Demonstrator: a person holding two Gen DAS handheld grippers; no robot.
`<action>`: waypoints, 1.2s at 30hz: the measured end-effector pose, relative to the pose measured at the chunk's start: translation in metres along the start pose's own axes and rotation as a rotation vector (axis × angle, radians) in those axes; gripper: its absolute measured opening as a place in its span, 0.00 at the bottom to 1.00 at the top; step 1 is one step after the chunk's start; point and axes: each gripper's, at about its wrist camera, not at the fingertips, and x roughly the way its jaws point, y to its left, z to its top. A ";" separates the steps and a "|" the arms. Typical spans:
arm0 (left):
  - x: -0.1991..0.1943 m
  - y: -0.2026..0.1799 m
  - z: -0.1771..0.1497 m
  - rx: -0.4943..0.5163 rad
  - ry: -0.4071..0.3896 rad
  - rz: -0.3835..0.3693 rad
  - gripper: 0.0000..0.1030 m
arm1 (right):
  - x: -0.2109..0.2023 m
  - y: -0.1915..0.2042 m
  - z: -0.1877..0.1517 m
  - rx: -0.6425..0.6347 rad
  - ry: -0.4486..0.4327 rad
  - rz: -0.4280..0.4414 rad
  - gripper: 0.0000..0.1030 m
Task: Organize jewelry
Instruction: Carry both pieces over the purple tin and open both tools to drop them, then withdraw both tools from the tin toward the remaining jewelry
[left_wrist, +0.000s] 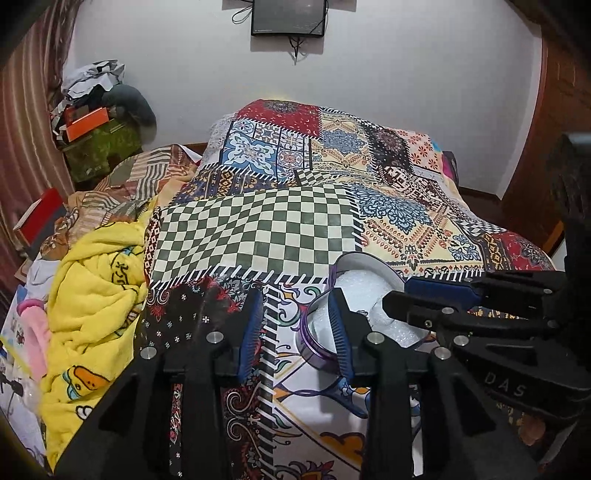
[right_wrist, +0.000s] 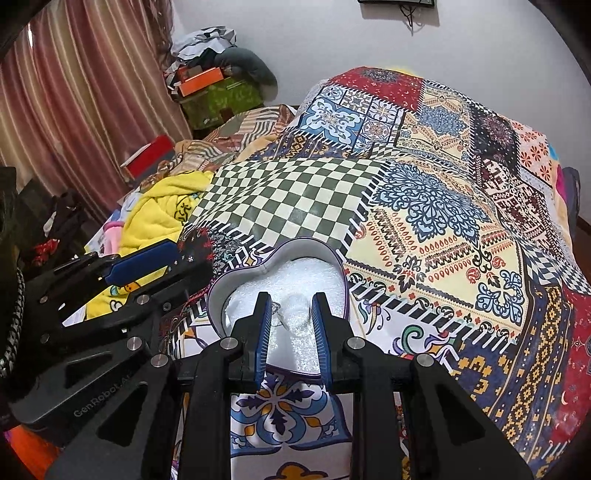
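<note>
A heart-shaped box (right_wrist: 334, 264) with a purple rim and white foam lining sits open on the patterned bedspread. It also shows in the left wrist view (left_wrist: 373, 264). My right gripper (right_wrist: 290, 314) is open and hovers over the foam, its fingers either side of a small clear ring-like piece (right_wrist: 277, 308) lying on the foam. My left gripper (left_wrist: 295, 317) is open and empty, just left of the box, with its right finger (left_wrist: 338, 328) over the box's left rim. The right gripper (left_wrist: 436, 291) reaches in over the box in the left wrist view.
The patchwork bedspread (right_wrist: 443, 184) covers a raised bed. A yellow cartoon blanket (left_wrist: 96, 295) is bunched at the left. Boxes and clothes (left_wrist: 96, 110) are piled by the striped curtain (right_wrist: 74, 92). A dark screen (left_wrist: 288, 16) hangs on the white wall.
</note>
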 end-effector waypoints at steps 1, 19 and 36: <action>-0.001 0.000 0.000 0.000 -0.001 -0.002 0.35 | -0.001 0.000 0.000 0.002 -0.002 0.000 0.24; -0.046 -0.036 -0.002 0.056 -0.038 -0.061 0.43 | -0.085 -0.017 -0.022 0.059 -0.103 -0.117 0.24; -0.067 -0.085 -0.032 0.112 0.024 -0.121 0.48 | -0.114 -0.044 -0.069 0.140 -0.072 -0.193 0.24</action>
